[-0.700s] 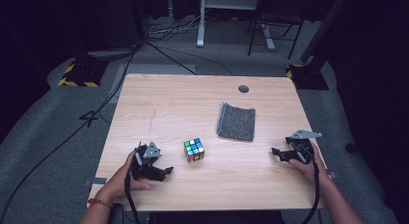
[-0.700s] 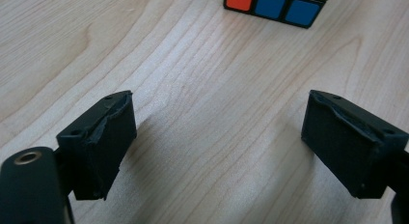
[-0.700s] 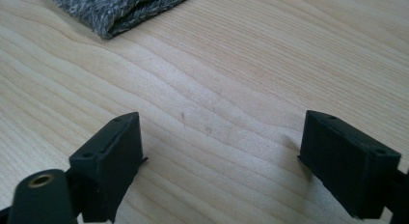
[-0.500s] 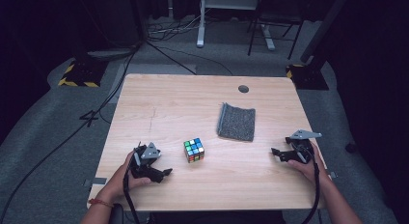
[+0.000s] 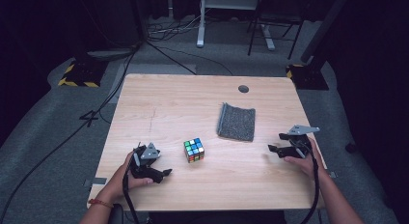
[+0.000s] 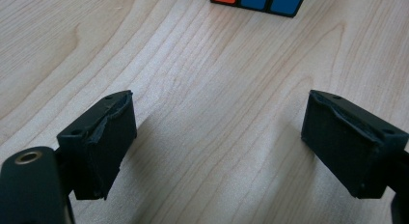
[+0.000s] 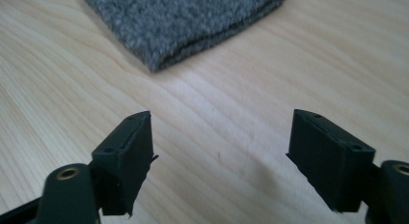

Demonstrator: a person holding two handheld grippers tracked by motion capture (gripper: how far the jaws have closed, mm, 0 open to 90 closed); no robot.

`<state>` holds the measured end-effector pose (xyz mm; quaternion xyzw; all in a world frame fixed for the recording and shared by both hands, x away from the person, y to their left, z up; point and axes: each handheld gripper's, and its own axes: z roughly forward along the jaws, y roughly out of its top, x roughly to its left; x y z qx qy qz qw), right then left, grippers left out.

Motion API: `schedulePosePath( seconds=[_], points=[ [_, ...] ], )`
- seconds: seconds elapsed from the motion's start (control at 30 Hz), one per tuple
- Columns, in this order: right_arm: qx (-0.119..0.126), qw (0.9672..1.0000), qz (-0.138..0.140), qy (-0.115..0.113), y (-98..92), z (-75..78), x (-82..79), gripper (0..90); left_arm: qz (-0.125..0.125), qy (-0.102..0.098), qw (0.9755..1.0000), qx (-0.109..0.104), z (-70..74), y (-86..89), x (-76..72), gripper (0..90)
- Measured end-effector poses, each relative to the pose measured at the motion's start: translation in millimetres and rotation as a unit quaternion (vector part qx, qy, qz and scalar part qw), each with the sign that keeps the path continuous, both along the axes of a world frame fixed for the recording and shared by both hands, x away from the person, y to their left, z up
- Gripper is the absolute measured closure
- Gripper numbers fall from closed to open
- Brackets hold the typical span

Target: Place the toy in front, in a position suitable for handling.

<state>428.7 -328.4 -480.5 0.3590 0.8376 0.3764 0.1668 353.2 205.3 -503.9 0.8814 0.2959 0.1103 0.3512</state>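
Left tool [image 5: 166, 173] rests low on the desk [image 5: 193, 103] at the near left, jaws spread wide with only bare wood between them, nothing held; in the left gripper view [image 6: 217, 151] the gap is clean. Just ahead of it and slightly to the side sits the puzzle cube [image 5: 194, 150], upright on the desk, apart from both jaws; its bottom row of orange and blue tiles [image 6: 258, 1] shows at the top edge of that view, so the tool is roughly aimed at it but not centred. Right tool [image 5: 271, 149] rests at the near right, jaws also spread, empty [image 7: 219, 161]. Ahead of it, a bit off to one side, lies the folded grey cloth [image 5: 236, 121], flat, its near corner [image 7: 159, 64] pointing toward the gap, not touching the jaws. Cube and cloth are well apart from each other. Likely step: the reach-in, the left tool to the cube and the right to the cloth. To do it well: slide the left tool forward, shift sideways so the cube sits square between the pads, flat faces to the pads, not corners, then close. For the cloth, keep the right tool low, take the folded edge between the jaws so all layers get pinched, not just the top one. Farther off: grommet hole [image 5: 243, 89] at the far desk edge, then cables on the floor.
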Motion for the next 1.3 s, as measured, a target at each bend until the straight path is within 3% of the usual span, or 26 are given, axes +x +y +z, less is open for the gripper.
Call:
schedulePosePath(
  seconds=[0.2,0.4,0.5,0.7,0.8,0.83,0.97,1.03,1.1,1.2,1.3],
  points=[
    [-0.015,0.9987,0.027,-0.041,27.0,26.9,12.9,31.3,0.004,0.0,1.0,0.0,0.0,-0.1,-0.8,12.8],
    [-0.006,0.9979,0.043,-0.047,50.9,42.5,35.8,33.8,0.004,0.0,1.0,0.0,0.0,-0.1,-0.9,12.7],
    [-0.02,0.9977,0.047,-0.046,59.9,42.6,41.6,33.8,0.004,0.0,1.0,0.0,0.1,-0.2,-0.9,12.8],
    [-0.05,0.9954,0.074,-0.033,86.1,32.5,54.5,34.7,0.005,0.0,1.0,0.0,0.1,-0.2,-1.0,12.7],
    [-0.051,0.9954,0.077,-0.025,90.5,27.5,57.6,35.2,0.005,0.0,1.0,0.0,0.1,-0.2,-1.0,12.8],
    [-0.053,0.9951,0.083,-0.011,95.6,20.8,61.2,35.1,0.005,0.0,1.0,0.001,0.1,-0.2,-1.0,12.8],
    [-0.06,0.9943,0.087,0.007,101.9,10.5,65.7,35.1,0.005,-0.001,1.0,0.001,0.0,-0.2,-1.0,12.8],
    [-0.079,0.9931,0.081,0.032,105.2,-2.0,71.0,34.8,0.005,-0.001,1.0,0.001,0.0,-0.2,-1.1,12.8],
    [-0.068,0.9937,0.078,0.041,103.7,-4.7,72.5,34.9,0.006,-0.001,1.0,0.001,0.0,-0.2,-1.1,12.8],
    [-0.066,0.9937,0.082,0.037,101.8,-5.8,71.3,35.2,0.006,-0.001,1.0,0.001,0.0,-0.2,-1.1,12.7],
    [-0.049,0.9954,0.075,0.034,96.1,-9.4,64.4,35.4,0.006,-0.001,1.0,0.001,0.0,-0.3,-1.3,12.8]
  ],
)
